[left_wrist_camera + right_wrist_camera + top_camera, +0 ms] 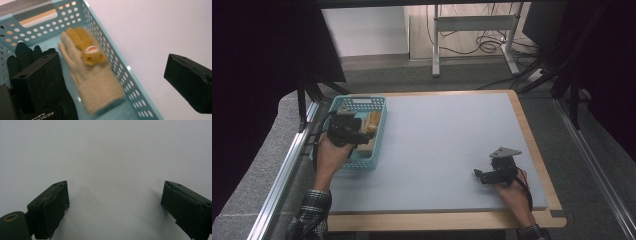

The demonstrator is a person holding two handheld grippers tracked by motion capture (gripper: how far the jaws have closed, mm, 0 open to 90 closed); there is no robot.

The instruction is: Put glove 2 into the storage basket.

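Cream glove (92,77) – black glove (30,62) beside.

Left tool (357,134): jaws spread wide, held in the left hand (330,154), forearm in a plaid sleeve.
Right tool (481,175): jaws wide apart, held low in the right hand (513,195), pointing left.

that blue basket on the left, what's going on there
A person holds a two-jaw gripper in each hand. The left gripper hangs open over the blue basket at the table's left edge. Inside lie a beige knitted glove with a small yellow plush toy on it, and a black glove beside it. One jaw is above the black glove, the other outside the basket wall; nothing is gripped. The right gripper rests open on the grey mat, holding nothing.
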